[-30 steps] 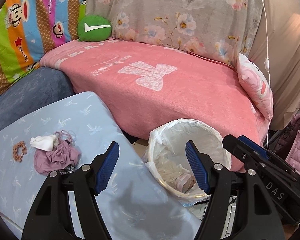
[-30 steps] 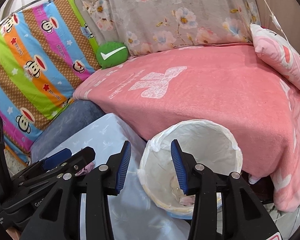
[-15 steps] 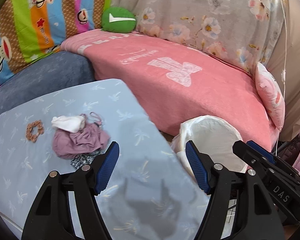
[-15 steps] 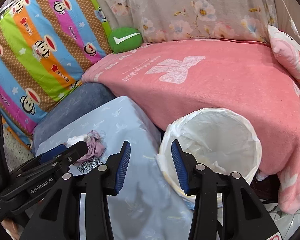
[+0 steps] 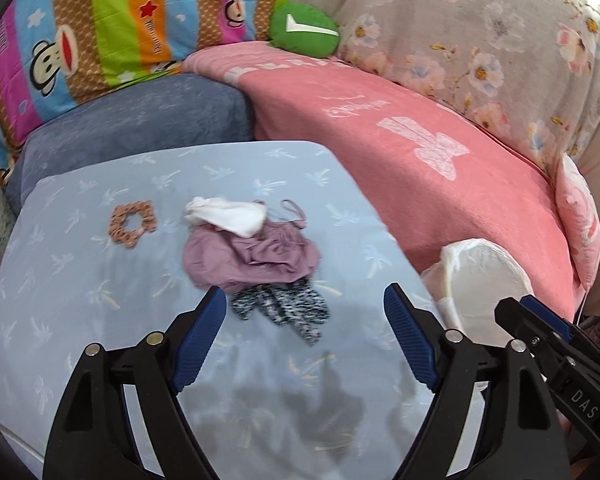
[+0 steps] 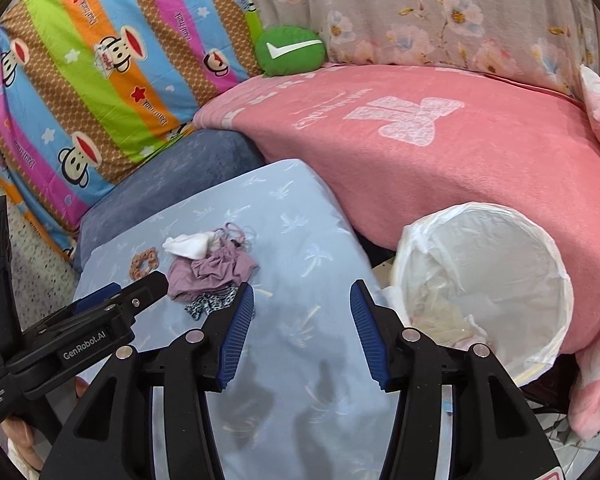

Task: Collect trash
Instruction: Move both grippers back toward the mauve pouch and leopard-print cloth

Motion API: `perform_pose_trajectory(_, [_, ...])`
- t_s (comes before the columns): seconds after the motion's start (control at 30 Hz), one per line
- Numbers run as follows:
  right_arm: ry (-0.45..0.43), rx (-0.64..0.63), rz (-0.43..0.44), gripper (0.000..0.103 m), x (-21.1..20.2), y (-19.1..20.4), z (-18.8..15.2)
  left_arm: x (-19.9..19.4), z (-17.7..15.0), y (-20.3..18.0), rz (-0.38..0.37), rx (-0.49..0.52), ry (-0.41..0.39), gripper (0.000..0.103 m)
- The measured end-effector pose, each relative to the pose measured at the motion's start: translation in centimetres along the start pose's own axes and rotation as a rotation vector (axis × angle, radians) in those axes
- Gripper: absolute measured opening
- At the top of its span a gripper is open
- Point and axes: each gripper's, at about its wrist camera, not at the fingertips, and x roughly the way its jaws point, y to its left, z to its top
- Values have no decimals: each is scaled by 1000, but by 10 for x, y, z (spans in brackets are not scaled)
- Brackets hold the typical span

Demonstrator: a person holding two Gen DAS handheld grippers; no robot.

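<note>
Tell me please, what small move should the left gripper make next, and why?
Probably ease the left gripper forward and down toward the black-and-white patterned scrap. The gripper is open and empty, and the scrap lies just ahead of its fingertips, the nearest piece of the pile on the blue cushion. The lined bin waits to the right.

Left gripper (image 5: 305,328), jaws spread wide, nothing between its blue pads (image 5: 198,338); right gripper (image 6: 302,330), jaws likewise parted and empty, held just beside the left, both pointing forward and downward
</note>
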Motion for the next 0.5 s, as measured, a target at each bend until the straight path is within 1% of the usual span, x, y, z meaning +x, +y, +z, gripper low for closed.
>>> perform_pose_trajectory(0.23, [53, -62, 22, 53, 27, 35, -9, 6, -6, 44, 60, -65, 23, 78])
perform_pose_trajectory(0.5, [131, -114, 43, 53, 68, 66, -21, 17, -12, 79, 93, -117, 52, 78])
